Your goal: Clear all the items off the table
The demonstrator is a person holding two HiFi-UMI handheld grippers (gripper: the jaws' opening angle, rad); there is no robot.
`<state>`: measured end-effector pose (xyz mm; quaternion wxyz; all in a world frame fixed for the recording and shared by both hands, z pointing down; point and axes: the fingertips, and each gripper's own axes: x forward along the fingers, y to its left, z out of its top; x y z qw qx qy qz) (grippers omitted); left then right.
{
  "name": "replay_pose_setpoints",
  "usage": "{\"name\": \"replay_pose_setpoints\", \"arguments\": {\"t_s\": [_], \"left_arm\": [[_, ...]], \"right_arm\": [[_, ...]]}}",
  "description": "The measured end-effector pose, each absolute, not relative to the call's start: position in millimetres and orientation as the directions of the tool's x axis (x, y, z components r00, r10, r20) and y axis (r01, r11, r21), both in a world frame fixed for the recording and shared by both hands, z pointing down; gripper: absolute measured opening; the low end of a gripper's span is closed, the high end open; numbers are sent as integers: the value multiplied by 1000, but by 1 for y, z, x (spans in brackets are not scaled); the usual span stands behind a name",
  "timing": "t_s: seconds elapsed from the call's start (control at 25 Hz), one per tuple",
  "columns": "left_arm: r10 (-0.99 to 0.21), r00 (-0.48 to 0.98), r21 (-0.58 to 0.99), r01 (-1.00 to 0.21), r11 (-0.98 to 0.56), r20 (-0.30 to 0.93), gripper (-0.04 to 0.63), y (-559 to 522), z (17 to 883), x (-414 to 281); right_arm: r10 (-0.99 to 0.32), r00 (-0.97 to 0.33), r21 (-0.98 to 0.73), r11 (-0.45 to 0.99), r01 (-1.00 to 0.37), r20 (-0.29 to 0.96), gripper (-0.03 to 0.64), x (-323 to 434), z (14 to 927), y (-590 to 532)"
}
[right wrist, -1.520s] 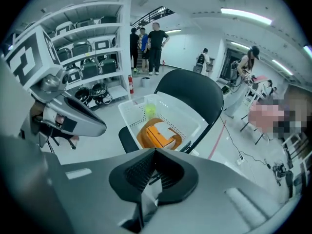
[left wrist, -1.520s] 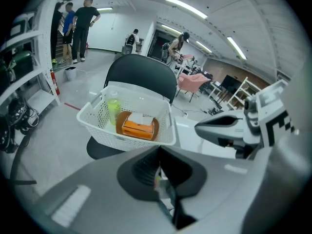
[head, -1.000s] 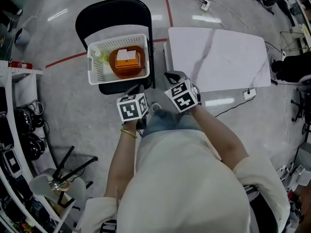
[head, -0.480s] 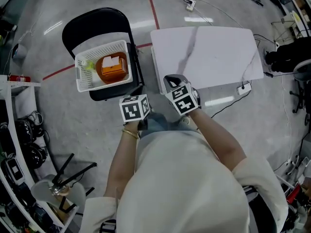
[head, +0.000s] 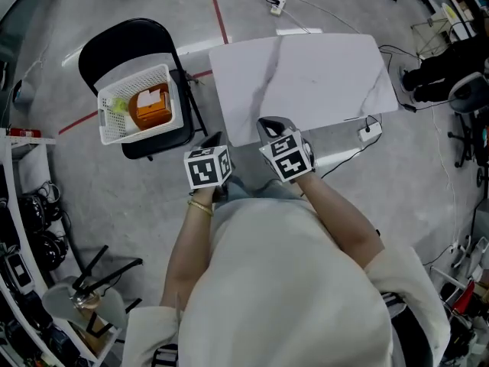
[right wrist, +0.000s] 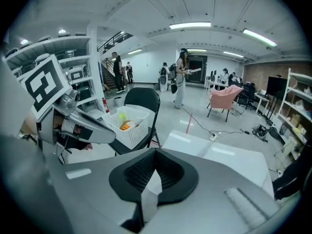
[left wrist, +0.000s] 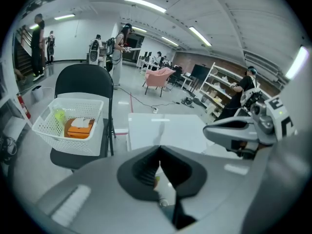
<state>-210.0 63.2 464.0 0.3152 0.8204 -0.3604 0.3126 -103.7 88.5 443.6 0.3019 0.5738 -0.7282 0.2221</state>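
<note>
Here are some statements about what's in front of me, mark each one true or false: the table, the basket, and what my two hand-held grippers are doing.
1. Nothing lies on the white table. True.
2. The white basket stands on the floor. False: it sits on the seat of the black chair.
3. The left hand-held gripper holds an orange box. False: its jaws are shut with nothing between them; the orange box lies in the basket.
4. The right hand-held gripper is shut and empty. True.
</note>
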Motion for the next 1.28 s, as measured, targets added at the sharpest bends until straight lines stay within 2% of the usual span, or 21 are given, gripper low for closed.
{"name": "replay_pose_setpoints", "arguments": {"t_s": [0.72, 1.28], "left_arm": [[-393, 577, 272, -749, -604, 716, 9, 172, 458, -145], [-369, 605, 238, -693, -680, 706, 9, 215, 452, -112]], "right_arm": [[-729, -120, 56, 212, -976, 674, -2, -36, 439, 210], [-757, -86, 37, 145, -989, 648, -2, -6, 437, 259]]}}
